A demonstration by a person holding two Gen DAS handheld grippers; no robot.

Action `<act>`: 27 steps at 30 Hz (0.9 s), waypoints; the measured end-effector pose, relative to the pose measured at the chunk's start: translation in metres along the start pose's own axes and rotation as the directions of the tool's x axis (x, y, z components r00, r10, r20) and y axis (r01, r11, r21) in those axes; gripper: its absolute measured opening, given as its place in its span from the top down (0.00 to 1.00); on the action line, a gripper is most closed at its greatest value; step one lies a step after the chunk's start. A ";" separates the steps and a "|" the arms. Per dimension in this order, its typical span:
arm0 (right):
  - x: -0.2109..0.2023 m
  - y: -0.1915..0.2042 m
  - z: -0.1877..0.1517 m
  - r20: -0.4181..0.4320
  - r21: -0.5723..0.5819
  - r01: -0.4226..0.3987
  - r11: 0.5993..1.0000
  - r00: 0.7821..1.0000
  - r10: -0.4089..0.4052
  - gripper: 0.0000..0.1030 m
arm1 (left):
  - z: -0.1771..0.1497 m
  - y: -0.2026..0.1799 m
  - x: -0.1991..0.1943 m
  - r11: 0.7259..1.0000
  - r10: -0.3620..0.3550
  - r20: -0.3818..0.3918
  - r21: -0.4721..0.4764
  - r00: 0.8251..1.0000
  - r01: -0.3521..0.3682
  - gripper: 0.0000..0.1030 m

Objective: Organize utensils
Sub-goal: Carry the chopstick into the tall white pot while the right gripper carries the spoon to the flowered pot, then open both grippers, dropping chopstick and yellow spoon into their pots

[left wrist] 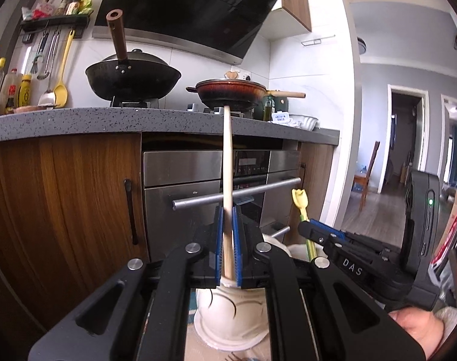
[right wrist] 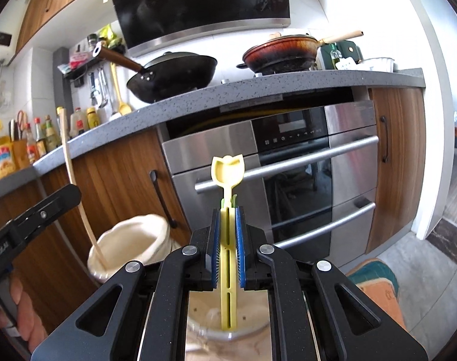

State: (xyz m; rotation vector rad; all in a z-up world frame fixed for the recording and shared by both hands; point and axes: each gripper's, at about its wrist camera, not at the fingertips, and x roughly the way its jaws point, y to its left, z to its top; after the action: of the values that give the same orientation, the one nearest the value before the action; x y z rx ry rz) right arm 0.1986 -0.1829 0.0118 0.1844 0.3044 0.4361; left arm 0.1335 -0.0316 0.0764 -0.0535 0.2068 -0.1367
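Left wrist view: a grey speckled tabletop (left wrist: pixel 114 120) runs across the upper half of the frame, carrying a black wok with a brown handle (left wrist: pixel 133 79) at upper centre and a brown enamel pan with a pale wooden handle (left wrist: pixel 231 91) just right of it. Below sits a stainless steel oven (left wrist: pixel 195 177), beside a wood-grain cabinet door (left wrist: pixel 63 210) at left. At lower centre the left hand-held gripper (left wrist: pixel 227 234) is clamped on a long pale wooden utensil handle (left wrist: pixel 227 156), which stands nearly upright and crosses the oven's bar handle. Beneath the jaws is a white ceramic holder (left wrist: pixel 231 310). At lower right the right hand-held gripper (left wrist: pixel 311 228) holds a yellow plastic utensil with a tulip-shaped end (left wrist: pixel 299 200); a hand (left wrist: pixel 421 325) shows at the frame's lower right edge.

Right wrist view: the same tabletop, wok and pan fill the upper frame, the oven the centre. The right hand-held gripper's blue pads are closed on the yellow utensil, upright at centre, its lower end over a pale round container (right wrist: pixel 204 316). At left, the wooden handle leans out of the white holder's mouth, with the left hand-held gripper at the left edge.
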 end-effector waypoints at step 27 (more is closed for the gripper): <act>-0.026 -0.012 -0.026 -0.059 0.041 0.040 0.998 0.998 -0.038 0.86 | -0.017 0.015 -0.014 0.998 -0.050 -0.047 -0.047 0.998 0.048 0.64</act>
State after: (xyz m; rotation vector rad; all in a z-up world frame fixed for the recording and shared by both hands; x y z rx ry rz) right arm 0.1722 -0.2022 -0.0087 0.2069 0.3743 0.3971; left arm 0.1187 -0.0153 0.0611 -0.1009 0.2567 -0.1819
